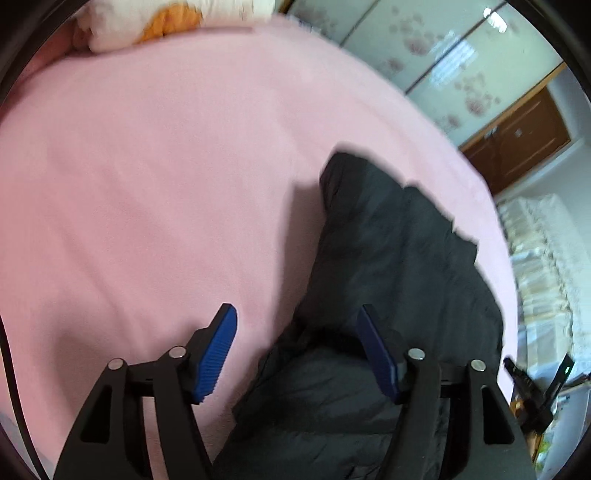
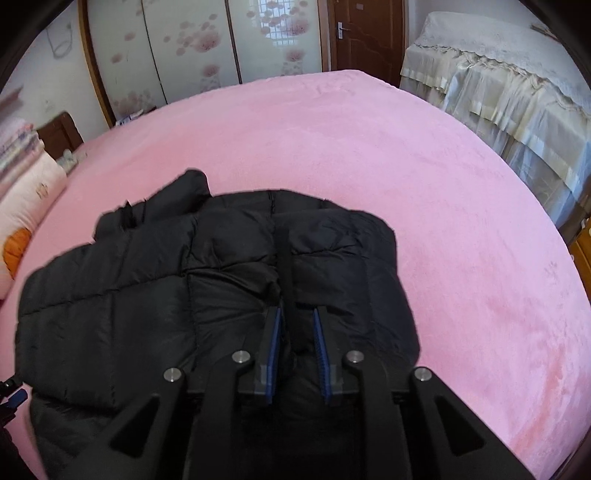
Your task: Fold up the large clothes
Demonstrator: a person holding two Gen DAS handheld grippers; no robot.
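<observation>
A black padded jacket (image 2: 229,266) lies spread on the pink bed (image 2: 406,166), with one sleeve bunched at its far left. My right gripper (image 2: 295,310) hovers low over the jacket's middle. Its blue pads stand a narrow gap apart, astride a raised black strip of the jacket front (image 2: 286,258), and do not press it. In the left wrist view, my left gripper (image 1: 295,310) is wide open above the jacket's (image 1: 388,266) left edge. Only bed cover (image 1: 147,184) and jacket fabric lie below it, with nothing held.
Pillows (image 2: 26,192) lie at the head of the bed on the left. Flowered sliding doors (image 2: 192,48) and a brown door (image 2: 365,33) stand beyond the bed. Furniture under a cream cover (image 2: 498,92) stands at the right. Wide pink bed surface surrounds the jacket.
</observation>
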